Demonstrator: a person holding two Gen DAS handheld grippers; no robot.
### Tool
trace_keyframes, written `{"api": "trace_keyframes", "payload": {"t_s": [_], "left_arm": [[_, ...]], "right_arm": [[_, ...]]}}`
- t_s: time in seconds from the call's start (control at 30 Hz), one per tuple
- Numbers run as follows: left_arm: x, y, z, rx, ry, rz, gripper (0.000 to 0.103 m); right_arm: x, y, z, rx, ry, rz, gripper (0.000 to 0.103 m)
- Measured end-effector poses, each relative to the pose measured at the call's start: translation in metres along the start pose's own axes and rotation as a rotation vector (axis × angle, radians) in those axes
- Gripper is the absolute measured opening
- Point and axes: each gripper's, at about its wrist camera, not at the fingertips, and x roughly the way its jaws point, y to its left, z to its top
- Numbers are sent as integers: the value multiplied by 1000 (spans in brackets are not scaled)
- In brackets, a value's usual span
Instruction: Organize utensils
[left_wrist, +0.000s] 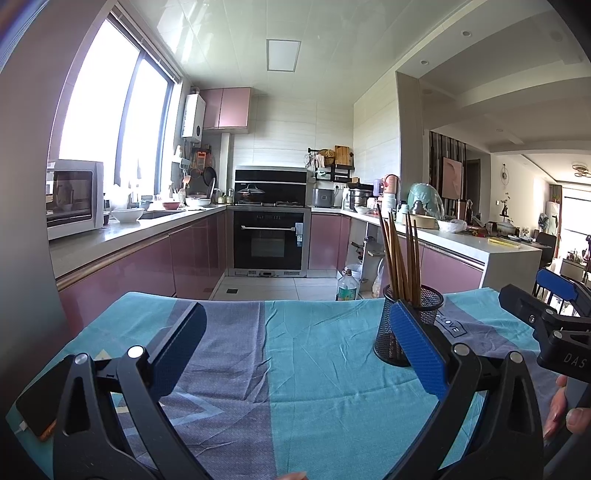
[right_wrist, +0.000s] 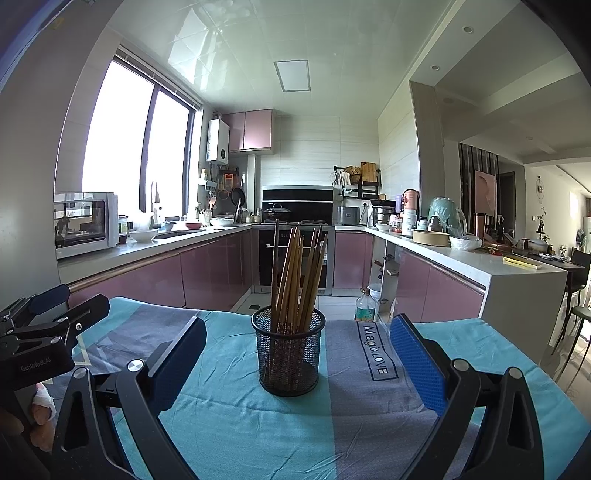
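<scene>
A black mesh cup (right_wrist: 289, 354) stands upright on the blue and grey cloth (right_wrist: 236, 424), with several brown chopsticks (right_wrist: 295, 273) standing in it. My right gripper (right_wrist: 297, 354) is open, its blue-padded fingers (right_wrist: 415, 363) spread either side of the cup without touching it. In the left wrist view the same cup (left_wrist: 408, 321) with its chopsticks (left_wrist: 400, 258) sits behind the right finger, and my left gripper (left_wrist: 295, 343) is open over bare cloth (left_wrist: 314, 369) with nothing between its fingers. Each gripper shows at the edge of the other's view.
The cloth-covered table ends at its far edge (right_wrist: 332, 317), with tiled kitchen floor beyond. A plastic bottle (right_wrist: 365, 304) stands on that floor. Pink cabinets, an oven (right_wrist: 291, 254) and cluttered worktops ring the kitchen. A person's hand (left_wrist: 565, 410) holds the right gripper.
</scene>
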Motion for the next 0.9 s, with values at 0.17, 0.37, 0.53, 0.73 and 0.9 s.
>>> {"api": "trace_keyframes", "payload": {"t_s": [0.17, 0.37, 0.53, 0.73, 0.9], "left_arm": [[-1, -1, -1, 1, 2, 0, 98], [-1, -1, -1, 0, 1, -1, 98], [-1, -1, -1, 2, 3, 0, 98], [-1, -1, -2, 0, 4, -1, 98], [-2, -1, -2, 3, 4, -2, 98]], "right_arm": [[-1, 0, 0, 2, 1, 1, 96], [-1, -1, 0, 1, 0, 1, 96], [1, -1, 1, 1, 5, 2, 96], [2, -1, 1, 1, 5, 2, 96], [2, -2, 2, 2, 5, 3, 96]]}}
